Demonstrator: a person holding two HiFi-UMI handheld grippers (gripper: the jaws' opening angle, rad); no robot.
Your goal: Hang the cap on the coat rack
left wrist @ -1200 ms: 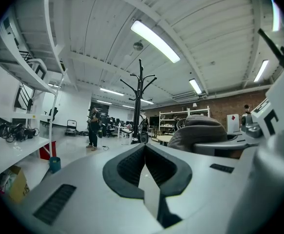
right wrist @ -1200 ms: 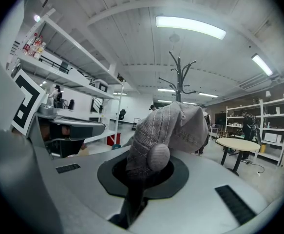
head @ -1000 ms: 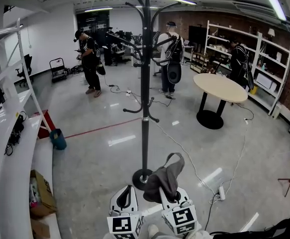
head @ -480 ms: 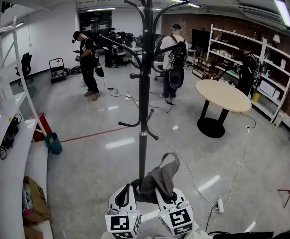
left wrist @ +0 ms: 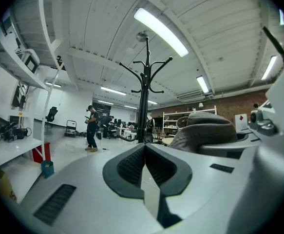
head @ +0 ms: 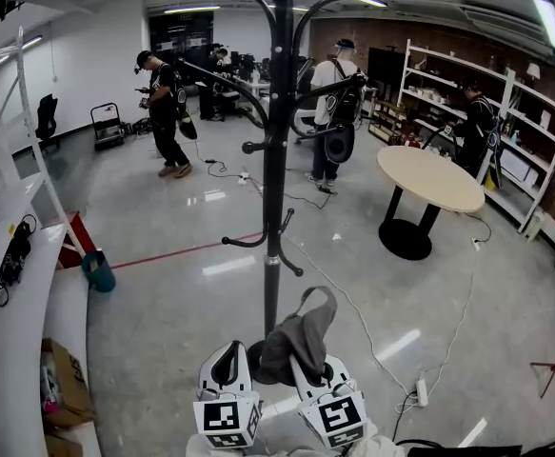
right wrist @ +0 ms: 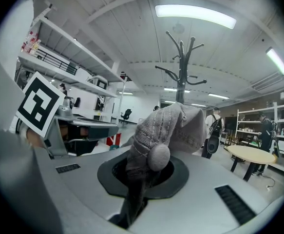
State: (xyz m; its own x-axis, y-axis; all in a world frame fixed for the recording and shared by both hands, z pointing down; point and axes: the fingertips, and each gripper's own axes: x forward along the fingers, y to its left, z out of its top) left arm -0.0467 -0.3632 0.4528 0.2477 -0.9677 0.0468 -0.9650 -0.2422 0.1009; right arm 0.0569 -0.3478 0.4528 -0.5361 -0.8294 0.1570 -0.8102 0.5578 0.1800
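A tall black coat rack (head: 275,160) with curved hooks stands straight ahead, its round base (head: 255,361) just beyond the grippers. My right gripper (head: 307,374) is shut on a grey cap (head: 298,335), which bunches up above the jaws with its strap loop on top. The right gripper view shows the cap (right wrist: 167,129) pinched between the jaws of the right gripper (right wrist: 141,179), with the coat rack (right wrist: 180,67) rising behind it. My left gripper (head: 227,369) is shut and empty, left of the cap. In its own view the left gripper (left wrist: 144,165) points at the coat rack (left wrist: 144,99).
A round beige table (head: 429,179) stands to the right, with shelving (head: 510,112) behind it. Three people (head: 163,103) stand further back. A white counter (head: 10,331) and a cardboard box (head: 63,388) line the left. A cable with a power strip (head: 422,391) crosses the floor.
Both grippers and the cap have come closer to the coat rack, whose base now lies right behind them. The cap stays held in the right gripper.
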